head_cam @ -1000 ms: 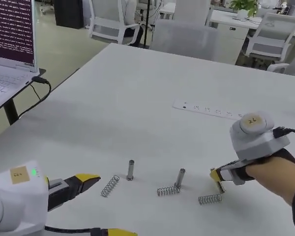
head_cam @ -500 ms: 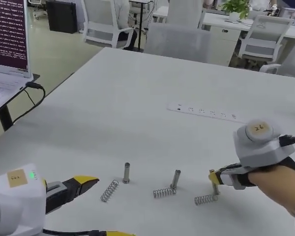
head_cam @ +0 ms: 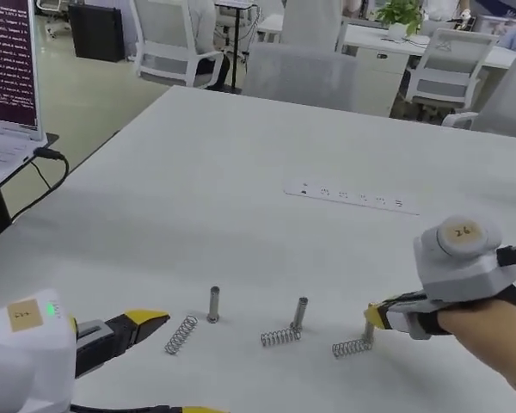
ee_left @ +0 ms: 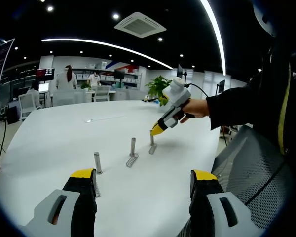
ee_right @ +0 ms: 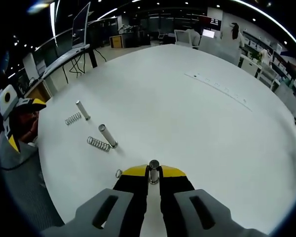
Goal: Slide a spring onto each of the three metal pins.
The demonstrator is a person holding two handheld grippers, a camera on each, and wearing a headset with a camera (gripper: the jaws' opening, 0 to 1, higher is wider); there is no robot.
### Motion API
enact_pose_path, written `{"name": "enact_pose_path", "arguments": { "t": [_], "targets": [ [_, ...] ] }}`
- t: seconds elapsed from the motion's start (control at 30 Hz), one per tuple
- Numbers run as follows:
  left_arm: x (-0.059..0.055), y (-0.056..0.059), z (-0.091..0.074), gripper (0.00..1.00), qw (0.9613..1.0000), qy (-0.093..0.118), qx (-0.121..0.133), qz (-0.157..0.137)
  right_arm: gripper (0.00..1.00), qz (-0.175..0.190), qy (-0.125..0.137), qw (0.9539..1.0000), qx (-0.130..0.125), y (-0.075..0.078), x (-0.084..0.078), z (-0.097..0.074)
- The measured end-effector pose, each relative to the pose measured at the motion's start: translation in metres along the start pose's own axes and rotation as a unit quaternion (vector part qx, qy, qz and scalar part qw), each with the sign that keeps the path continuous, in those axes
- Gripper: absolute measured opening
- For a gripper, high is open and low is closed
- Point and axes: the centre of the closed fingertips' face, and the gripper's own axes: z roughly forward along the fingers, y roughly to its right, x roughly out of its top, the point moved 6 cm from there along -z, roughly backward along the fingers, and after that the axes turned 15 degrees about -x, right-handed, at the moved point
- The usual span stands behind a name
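Note:
Three short metal pins stand in a row on the white table (head_cam: 241, 172). The left pin (head_cam: 213, 304) has a spring (head_cam: 181, 335) lying beside it. A second spring (head_cam: 280, 337) lies at the foot of the middle pin (head_cam: 301, 311). My right gripper (head_cam: 374, 318) is shut on the third pin (ee_right: 153, 166), with a third spring (head_cam: 350, 347) lying at its base. My left gripper (ee_left: 143, 190) is open and holds nothing, just short of the left spring (ee_left: 95, 186).
A white power strip (head_cam: 353, 196) lies farther back on the table. An open laptop (head_cam: 9, 77) sits on a stand to the left with a cable hanging. Office chairs (head_cam: 168, 39) stand beyond the far table edge.
The head camera has tilted, shifting the whole scene left and down. The right gripper stays closed at the third pin; the left gripper stays open near the left spring.

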Motion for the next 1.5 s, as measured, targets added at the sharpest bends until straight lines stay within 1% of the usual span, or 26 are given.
{"name": "enact_pose_path", "arguments": {
  "t": [0.43,0.7,0.87,1.07,1.27,1.5],
  "targets": [
    [-0.0002,0.0002,0.0007,0.75,1.0000,-0.002,-0.003,0.001,0.06,-0.003,-0.008,1.0000,-0.002,-0.0005,-0.0028,-0.0017],
    [-0.0006,-0.0004,0.0009,0.75,1.0000,-0.002,-0.003,0.001,0.06,-0.014,-0.015,0.9998,-0.004,-0.0014,-0.0042,-0.0038],
    [-0.0007,-0.0005,0.0012,0.74,1.0000,-0.001,-0.004,0.001,0.06,-0.013,-0.016,0.9998,-0.006,-0.0006,-0.0046,-0.0070],
    [-0.0012,0.0000,0.0012,0.75,1.0000,-0.002,-0.004,0.000,0.06,-0.012,-0.023,0.9996,-0.006,-0.0016,-0.0072,-0.0066],
    [-0.0011,0.0004,0.0016,0.75,1.0000,-0.002,-0.005,0.000,0.06,-0.011,-0.022,0.9997,-0.003,-0.0027,-0.0070,-0.0078],
    [-0.0015,0.0005,0.0020,0.75,1.0000,-0.004,-0.006,0.000,0.06,-0.018,-0.011,0.9998,-0.003,-0.0027,-0.0052,-0.0099]
  ]
}}
